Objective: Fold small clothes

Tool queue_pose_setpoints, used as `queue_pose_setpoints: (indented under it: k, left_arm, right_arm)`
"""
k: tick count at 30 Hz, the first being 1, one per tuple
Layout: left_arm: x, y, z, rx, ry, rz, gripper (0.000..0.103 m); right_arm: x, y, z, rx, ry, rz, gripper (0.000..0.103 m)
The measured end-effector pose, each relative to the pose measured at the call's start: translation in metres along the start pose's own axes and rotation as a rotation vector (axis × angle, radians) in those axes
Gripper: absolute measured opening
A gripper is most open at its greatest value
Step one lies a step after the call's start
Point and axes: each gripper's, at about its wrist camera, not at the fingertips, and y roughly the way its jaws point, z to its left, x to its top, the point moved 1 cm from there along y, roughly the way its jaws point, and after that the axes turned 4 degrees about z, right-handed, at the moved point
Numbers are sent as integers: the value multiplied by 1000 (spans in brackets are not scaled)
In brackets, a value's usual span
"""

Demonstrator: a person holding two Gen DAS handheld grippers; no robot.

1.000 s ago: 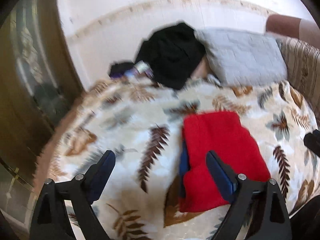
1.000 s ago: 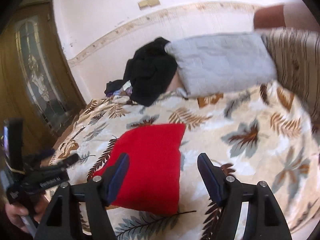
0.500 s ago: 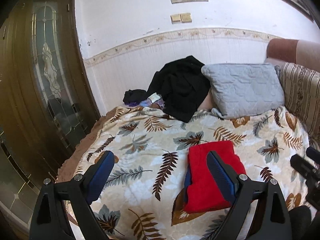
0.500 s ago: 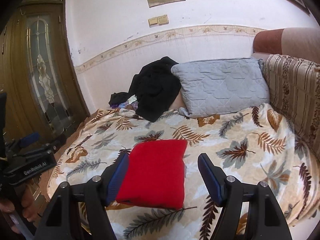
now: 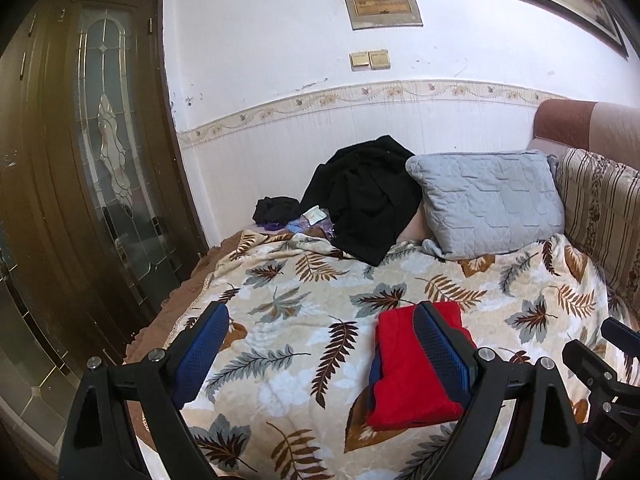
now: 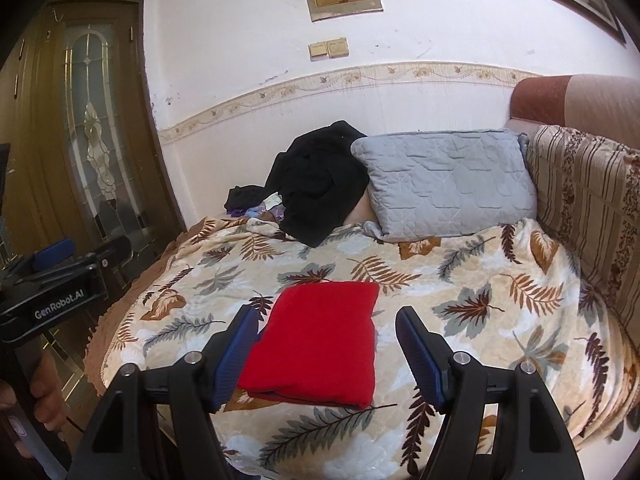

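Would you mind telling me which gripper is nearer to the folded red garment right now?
Right, by a small margin. The right gripper hangs open directly before the folded red garment; the left gripper hangs open off to its left side.

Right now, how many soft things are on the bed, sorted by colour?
Red: 1, folded red garment
Black: 2, big black garment, small black garment
Grey: 1, grey pillow
Total: 4

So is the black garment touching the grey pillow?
Touching. In the right wrist view the black garment overlaps the grey pillow at its left edge, no gap between them.
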Motion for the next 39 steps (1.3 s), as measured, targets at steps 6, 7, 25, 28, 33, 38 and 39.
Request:
queue_pose_setpoints:
  k: [6, 7, 25, 28, 33, 38, 39]
  left_arm:
    - [4, -11, -1, -6, 7, -19, 93]
    - [5, -13, -1, -8, 8, -22, 93]
    - [7, -36, 2, -22, -4, -63, 94]
    - [7, -36, 2, -24, -3, -60, 94]
    - [8, -35, 1, -27, 4, -55, 94]
    - [8, -34, 0, -31, 8, -55, 94]
    - [8, -33, 1, -33, 8, -56, 94]
  right_arm:
    - [4, -11, -2, -26, 13, -13, 75]
    - [5, -13, -2, -27, 13, -15, 75]
    - [8, -23, 0, -100, 39, 1, 75]
    - [9, -21, 1, -107, 48, 12, 75]
    - [12, -22, 7, -107, 35, 2, 75]
    - [17, -22, 12, -108, 29, -12, 75]
    - [18, -23, 12, -108, 29, -13, 75]
